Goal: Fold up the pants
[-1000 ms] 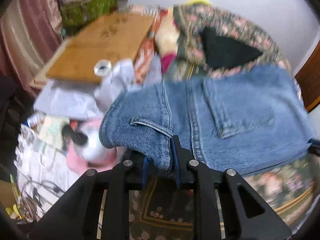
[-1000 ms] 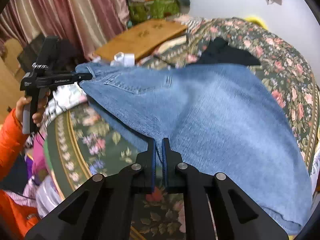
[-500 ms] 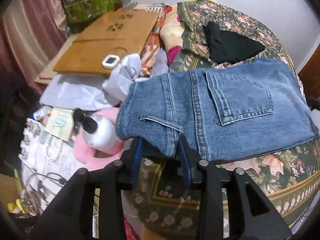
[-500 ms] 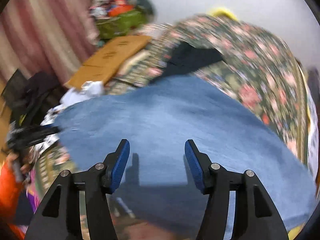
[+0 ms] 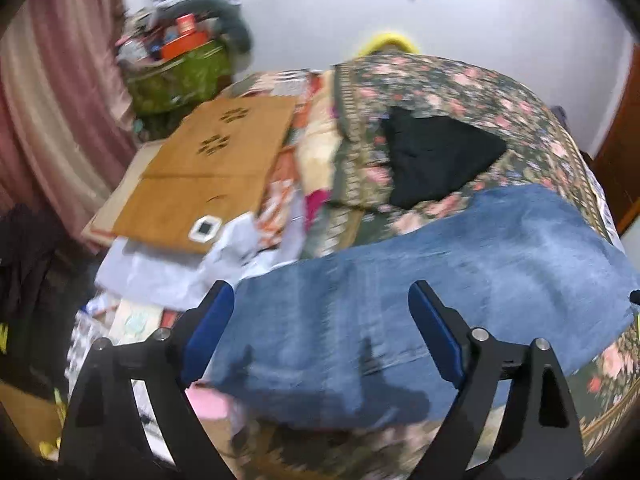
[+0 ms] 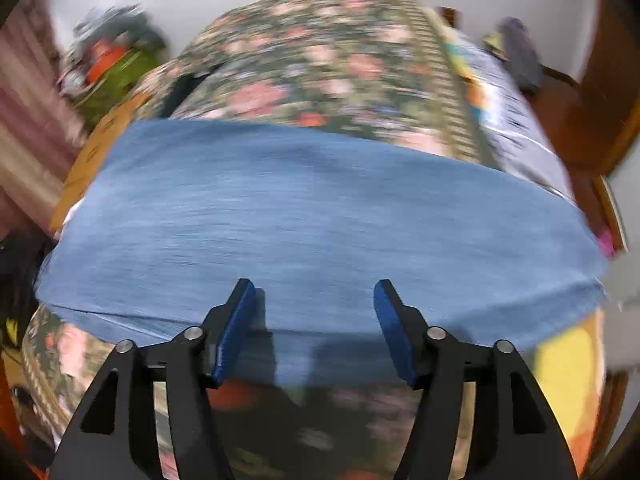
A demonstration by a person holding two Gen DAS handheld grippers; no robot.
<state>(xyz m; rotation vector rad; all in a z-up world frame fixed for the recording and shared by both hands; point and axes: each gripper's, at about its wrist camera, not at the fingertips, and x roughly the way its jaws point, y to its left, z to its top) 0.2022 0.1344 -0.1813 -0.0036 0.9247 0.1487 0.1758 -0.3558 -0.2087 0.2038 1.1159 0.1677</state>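
Blue jeans [image 5: 420, 300] lay flat across flowery blanket [image 5: 460, 92] on bed, one end near bed's left edge. Both views blurry. Left gripper [image 5: 320, 304] was wide apart, nothing between fingers, over near edge of jeans. Right gripper [image 6: 314, 300] was wide apart too, nothing held, over near edge of jeans [image 6: 312, 216]. Black cloth [image 5: 436, 160] sat on blanket behind jeans, not touching them. Wooden board [image 5: 212, 176] lay left of bed, small white gadget [image 5: 205, 229] on its near corner.
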